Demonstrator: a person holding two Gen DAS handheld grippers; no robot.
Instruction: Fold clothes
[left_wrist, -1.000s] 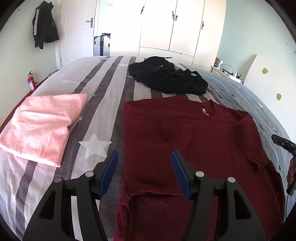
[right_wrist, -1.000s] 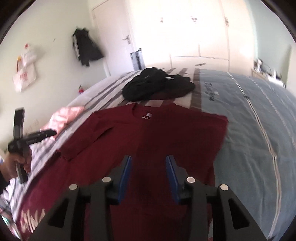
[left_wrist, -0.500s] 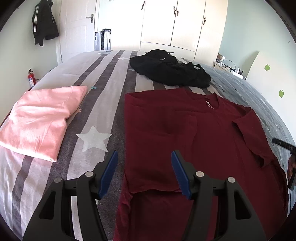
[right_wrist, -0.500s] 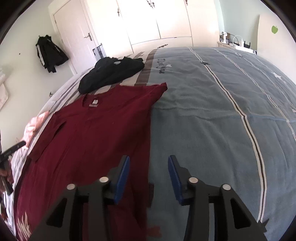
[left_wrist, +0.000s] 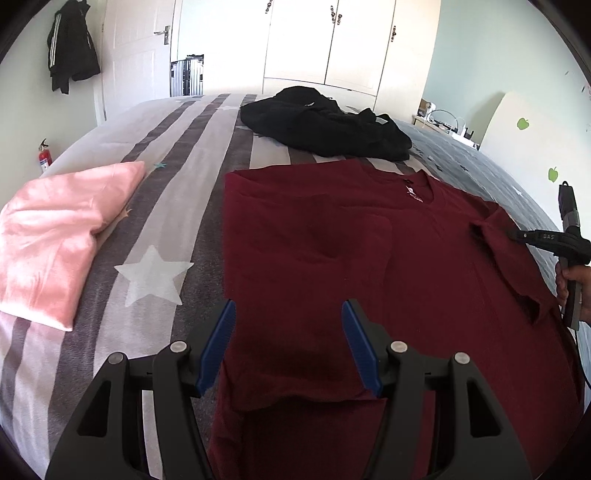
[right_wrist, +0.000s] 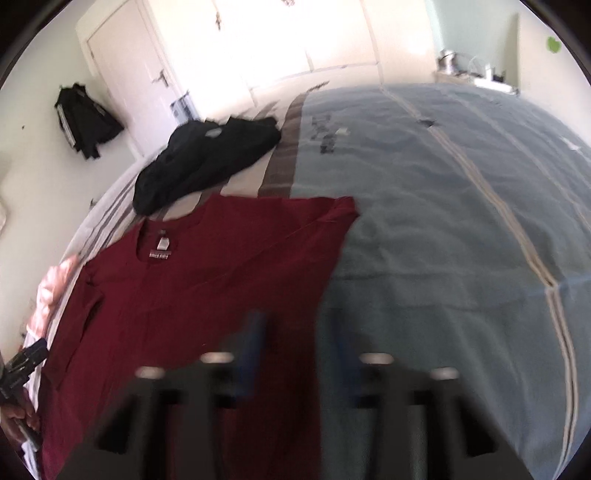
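Observation:
A maroon T-shirt (left_wrist: 369, 258) lies flat on the bed, collar away from me, its left side folded in over the body. My left gripper (left_wrist: 290, 347) hangs open just above that folded part, nothing between its blue pads. In the left wrist view my right gripper (left_wrist: 517, 234) reaches in from the right, its tip at the shirt's right sleeve, with a hand (left_wrist: 570, 284) on its handle. The right wrist view is blurred: my right gripper (right_wrist: 297, 354) has its jaws apart and closing, and the right edge of the shirt (right_wrist: 203, 295) runs between them.
A folded pink garment (left_wrist: 62, 240) lies left of the shirt on the striped bedspread (left_wrist: 177, 206). A heap of black clothes (left_wrist: 325, 125) lies beyond the collar. The blue half of the bedspread (right_wrist: 443, 240) stretches to the right. A fire extinguisher (left_wrist: 44, 157) stands by the left wall.
My right gripper swung from over the shirt's middle to its right edge and sank toward the sleeve. My left gripper dropped a little closer to the shirt, still open.

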